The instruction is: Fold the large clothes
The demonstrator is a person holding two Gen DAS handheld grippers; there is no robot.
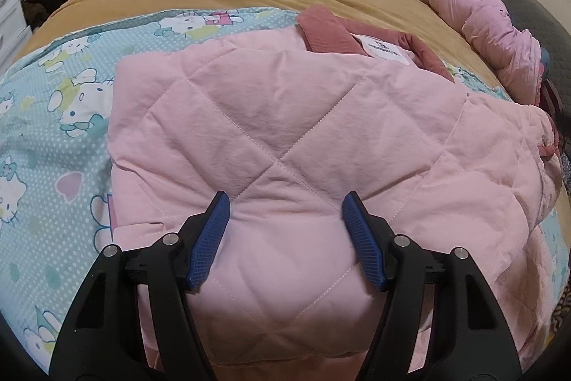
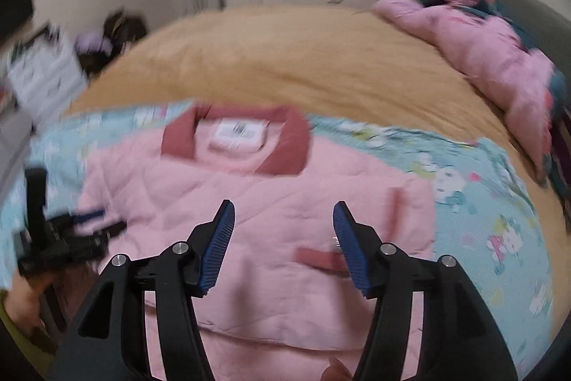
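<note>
While the pink jacket [image 1: 285,138] lies folded under them, left gripper [image 1: 285,206] and right gripper [image 2: 283,213] gape, empty.

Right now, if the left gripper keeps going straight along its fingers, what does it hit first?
Most likely the pink quilted jacket: the left gripper points down at its folded panel, jaws apart with fabric bulging between them. Depth is unclear; contact may already exist.
</note>
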